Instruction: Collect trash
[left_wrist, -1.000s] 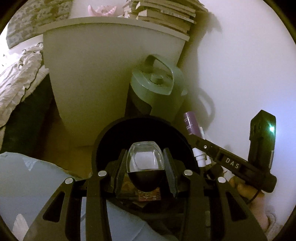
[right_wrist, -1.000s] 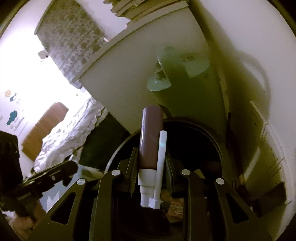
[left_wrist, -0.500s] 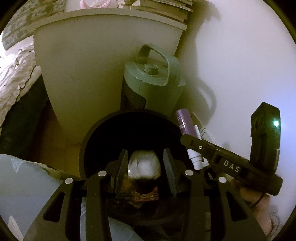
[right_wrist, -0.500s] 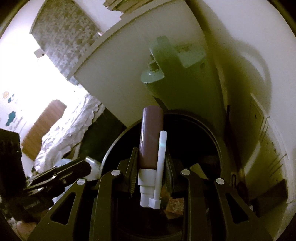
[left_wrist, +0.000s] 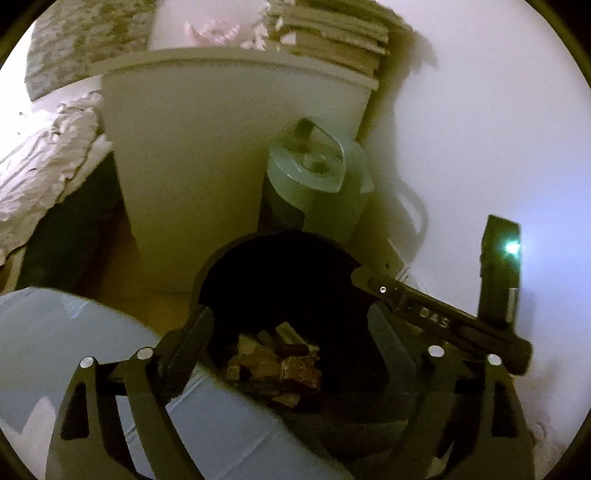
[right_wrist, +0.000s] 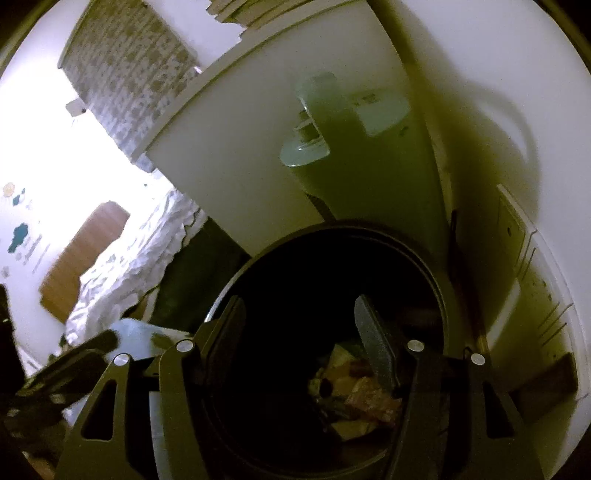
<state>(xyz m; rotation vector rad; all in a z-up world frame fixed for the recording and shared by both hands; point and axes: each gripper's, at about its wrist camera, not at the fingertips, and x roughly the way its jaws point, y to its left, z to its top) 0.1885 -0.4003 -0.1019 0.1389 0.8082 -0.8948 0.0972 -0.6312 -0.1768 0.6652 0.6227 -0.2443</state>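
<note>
Fingers of the left gripper (left_wrist: 291, 332) are spreading wide with nothing between them; the clear cup they clasped a second ago is gone. Below and between them lies crumpled trash (left_wrist: 275, 365) in the black bin (left_wrist: 236, 258), and the right gripper (left_wrist: 439, 317) crosses in beyond the right finger.

Right wrist view: the right gripper's (right_wrist: 299, 332) fingers are also parting and bare; the purple tube and white stick have left them. Trash (right_wrist: 365, 398) lies in the bin (right_wrist: 436, 280) beneath the right finger.

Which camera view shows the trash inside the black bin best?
The left wrist view: the trash lies lit and unobstructed in the bin, between open fingers. In the right wrist view the trash is darker and one finger partly covers it.
</note>
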